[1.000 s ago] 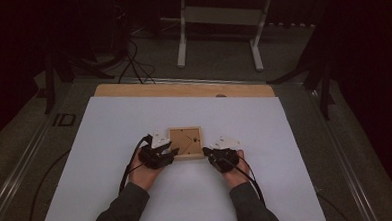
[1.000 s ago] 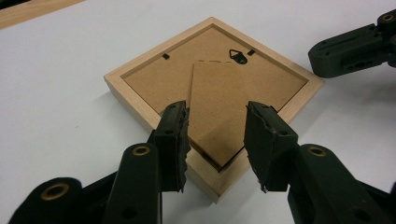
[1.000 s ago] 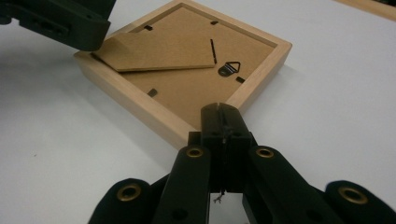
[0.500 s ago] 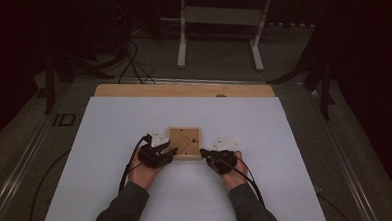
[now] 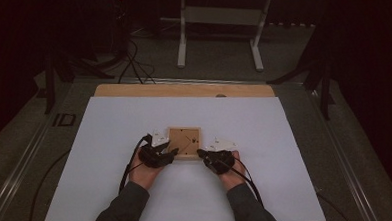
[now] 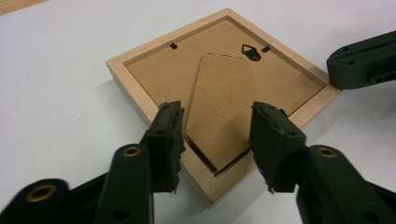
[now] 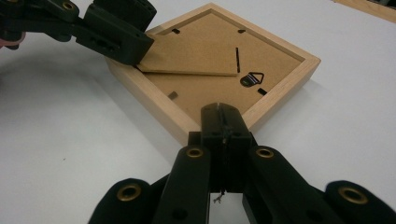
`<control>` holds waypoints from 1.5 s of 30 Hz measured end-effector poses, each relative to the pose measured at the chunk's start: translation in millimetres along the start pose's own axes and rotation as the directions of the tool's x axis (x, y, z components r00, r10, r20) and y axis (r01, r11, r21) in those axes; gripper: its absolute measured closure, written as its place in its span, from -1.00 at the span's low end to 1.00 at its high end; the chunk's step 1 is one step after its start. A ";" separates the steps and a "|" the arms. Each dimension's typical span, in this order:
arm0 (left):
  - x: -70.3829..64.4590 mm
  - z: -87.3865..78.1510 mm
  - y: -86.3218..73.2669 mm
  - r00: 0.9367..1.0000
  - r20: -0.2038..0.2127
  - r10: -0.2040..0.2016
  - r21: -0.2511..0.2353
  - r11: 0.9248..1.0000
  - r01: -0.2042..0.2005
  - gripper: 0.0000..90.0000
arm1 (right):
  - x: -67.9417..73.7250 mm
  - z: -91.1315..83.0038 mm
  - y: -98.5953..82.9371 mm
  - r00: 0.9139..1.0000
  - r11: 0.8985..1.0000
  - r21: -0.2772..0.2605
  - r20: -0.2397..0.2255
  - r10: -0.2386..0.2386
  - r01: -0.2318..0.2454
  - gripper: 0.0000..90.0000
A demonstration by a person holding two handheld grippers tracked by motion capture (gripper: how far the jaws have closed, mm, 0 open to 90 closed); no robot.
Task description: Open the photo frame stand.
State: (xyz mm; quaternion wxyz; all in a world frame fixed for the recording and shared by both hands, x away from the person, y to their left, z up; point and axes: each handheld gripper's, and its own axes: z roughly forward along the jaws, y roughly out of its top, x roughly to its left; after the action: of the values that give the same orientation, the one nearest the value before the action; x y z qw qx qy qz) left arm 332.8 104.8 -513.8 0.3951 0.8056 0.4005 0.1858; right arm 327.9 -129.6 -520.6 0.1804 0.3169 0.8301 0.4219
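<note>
Between both hand-held grippers — the picture frame [image 5: 185, 142].

Black plastic fingers [image 6: 168, 135] with serrated inner pads; brass-ringed rivets just behind them. Pale grey three-cornered plates atop, black cables [image 5: 129, 166] trailing back from each. Dark grey long sleeves [image 5: 120, 209].
</note>
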 end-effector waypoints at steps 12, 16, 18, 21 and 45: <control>-1.4 5.1 1.4 1.000 0.019 -0.014 0.010 1.000 0.014 0.07 | -0.3 0.5 0.4 1.000 1.000 0.001 -0.003 -0.014 0.014 1.00; -0.1 6.7 3.2 1.000 0.022 -0.016 0.011 1.000 0.016 0.07 | -0.4 1.0 0.4 1.000 1.000 -0.001 -0.003 -0.014 0.014 1.00; 0.4 8.9 4.1 0.999 0.025 -0.023 0.012 1.000 0.022 0.06 | -0.4 0.9 0.6 1.000 1.000 0.001 -0.003 -0.015 0.015 1.00; 0.1 12.0 5.3 0.999 0.030 -0.018 0.016 1.000 0.017 0.07 | -0.1 0.9 0.7 1.000 1.000 0.002 -0.001 -0.015 0.015 1.00; -1.9 21.1 14.1 1.000 0.011 0.012 0.063 0.998 -0.013 0.02 | -0.2 0.9 0.8 1.000 1.000 0.002 -0.002 -0.015 0.015 1.00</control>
State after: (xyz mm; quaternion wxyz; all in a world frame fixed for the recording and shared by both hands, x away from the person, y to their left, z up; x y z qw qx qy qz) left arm 351.6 87.8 -515.8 0.3703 0.8211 0.3991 0.1714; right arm 328.8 -128.9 -520.4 0.1825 0.3106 0.8330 0.4198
